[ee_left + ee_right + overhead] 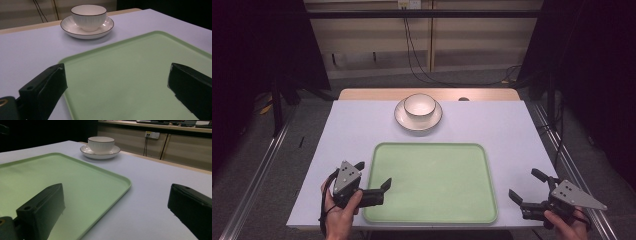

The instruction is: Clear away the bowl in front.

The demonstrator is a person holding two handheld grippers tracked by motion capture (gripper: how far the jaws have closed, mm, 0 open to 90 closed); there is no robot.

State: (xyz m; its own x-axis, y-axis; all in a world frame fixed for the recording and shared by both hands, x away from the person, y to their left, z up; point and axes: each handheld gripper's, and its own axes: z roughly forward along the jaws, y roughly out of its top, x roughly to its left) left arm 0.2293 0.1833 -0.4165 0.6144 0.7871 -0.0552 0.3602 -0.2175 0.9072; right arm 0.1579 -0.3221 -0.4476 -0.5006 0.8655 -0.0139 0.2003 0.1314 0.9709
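Observation:
A pale green tray (430,182) lies flat in the near middle of the white table, with nothing on it. Behind it a white bowl (420,106) with a dark rim stands on a white saucer (401,115). My left gripper (372,174) hovers at the tray's left edge, open, its jaws wide apart with nothing between them. My right gripper (527,185) stands open beyond the tray's right edge, over bare table. The left gripper view looks across the tray (140,75) to the bowl (88,13) and saucer (75,28); the right gripper view shows tray (75,182) and bowl (101,143) too.
The white table top (492,125) ends in a wooden strip (362,94) at the back. Dark cables (417,60) hang down the wall behind. Metal rails (259,170) run along the floor on both sides. A wall socket (153,135) sits behind the table.

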